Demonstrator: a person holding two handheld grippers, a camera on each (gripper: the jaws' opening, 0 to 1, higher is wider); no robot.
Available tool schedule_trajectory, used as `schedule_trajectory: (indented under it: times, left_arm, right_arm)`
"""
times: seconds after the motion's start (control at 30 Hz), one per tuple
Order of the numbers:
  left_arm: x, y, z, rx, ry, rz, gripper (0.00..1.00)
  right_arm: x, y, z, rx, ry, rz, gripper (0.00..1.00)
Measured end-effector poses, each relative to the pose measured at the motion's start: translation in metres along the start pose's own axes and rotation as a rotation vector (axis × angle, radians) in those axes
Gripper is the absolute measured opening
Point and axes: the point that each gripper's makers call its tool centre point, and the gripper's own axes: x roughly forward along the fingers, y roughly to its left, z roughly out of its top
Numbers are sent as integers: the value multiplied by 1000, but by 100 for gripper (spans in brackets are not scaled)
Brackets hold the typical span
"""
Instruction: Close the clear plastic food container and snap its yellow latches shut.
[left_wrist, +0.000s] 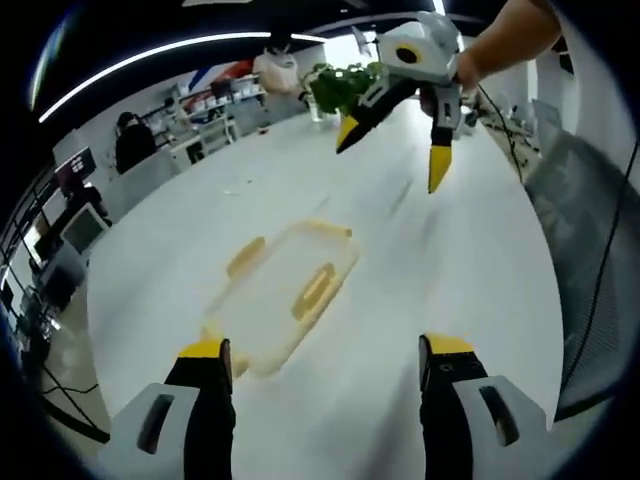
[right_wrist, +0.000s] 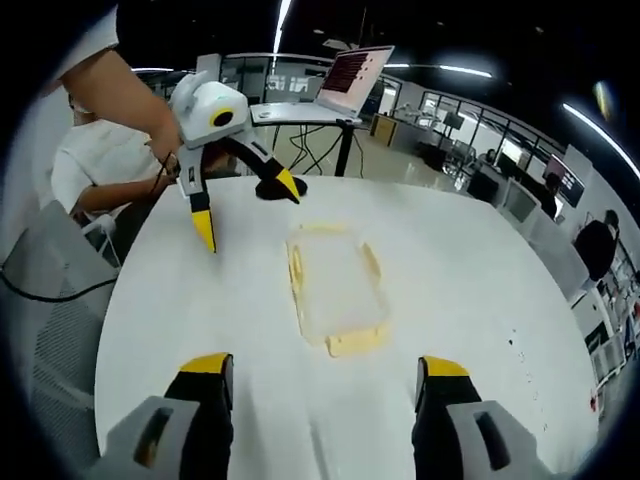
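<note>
A clear plastic food container (left_wrist: 285, 290) (right_wrist: 338, 285) with yellow latches lies flat on the white table (left_wrist: 450, 250) (right_wrist: 480, 290), its lid on. My left gripper (left_wrist: 325, 352) hovers open just short of its near end; the same gripper (right_wrist: 245, 205) shows open above the table beside the container's far end. My right gripper (right_wrist: 322, 370) is open, just short of the container's yellow end latch (right_wrist: 357, 342); it appears again (left_wrist: 393, 155), held by a hand, open and raised over the table beyond the container.
A green plant (left_wrist: 340, 85) stands at the table's far edge. A laptop (right_wrist: 355, 75) sits on a stand beyond the table. A grey chair (right_wrist: 50, 270) and a seated person (right_wrist: 105, 160) are beside the table. Desks and monitors (left_wrist: 75, 225) line the room.
</note>
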Motion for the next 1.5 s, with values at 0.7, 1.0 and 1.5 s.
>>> schedule_trajectory:
  times: [0.7, 1.0, 1.5]
  left_arm:
    - [5, 19, -8, 148, 80, -60, 72]
    - [4, 35, -18, 224, 132, -59, 71]
    - [10, 47, -27, 313, 196, -92, 71]
  right_arm:
    - [19, -12, 6, -52, 29, 44, 74]
    - [28, -12, 7, -88, 50, 72, 71]
    - [39, -13, 1, -101, 92, 129, 71]
